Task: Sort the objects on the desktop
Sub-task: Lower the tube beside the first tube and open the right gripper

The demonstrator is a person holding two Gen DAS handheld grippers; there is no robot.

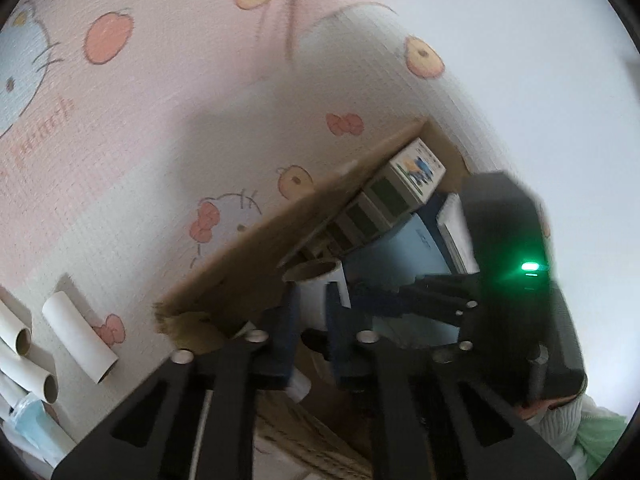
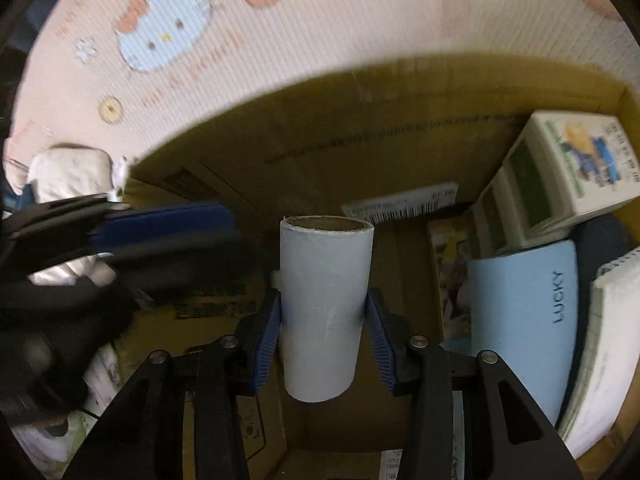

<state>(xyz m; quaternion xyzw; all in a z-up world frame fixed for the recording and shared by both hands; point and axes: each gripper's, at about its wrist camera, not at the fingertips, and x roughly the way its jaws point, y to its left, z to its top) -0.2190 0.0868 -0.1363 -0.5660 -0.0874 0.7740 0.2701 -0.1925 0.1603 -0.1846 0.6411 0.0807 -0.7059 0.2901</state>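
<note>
My right gripper (image 2: 325,304) is shut on a white paper tube (image 2: 325,300) and holds it upright over the inside of a brown cardboard box (image 2: 400,120). In the left wrist view the same tube (image 1: 320,292) stands just beyond my left gripper (image 1: 312,320), whose blue pads (image 1: 286,320) sit on either side of it. Whether the left pads press the tube cannot be told. The right gripper's body (image 1: 516,280) shows a green light. Several more white tubes (image 1: 78,336) lie on the patterned table cover at the left.
The box holds white-and-green cartons (image 2: 560,168), a light blue "LUCKY" item (image 2: 528,320) and a white notebook (image 2: 600,360). The pink cartoon tablecloth (image 1: 160,120) lies around the box. A blue face mask (image 1: 28,416) lies by the tubes.
</note>
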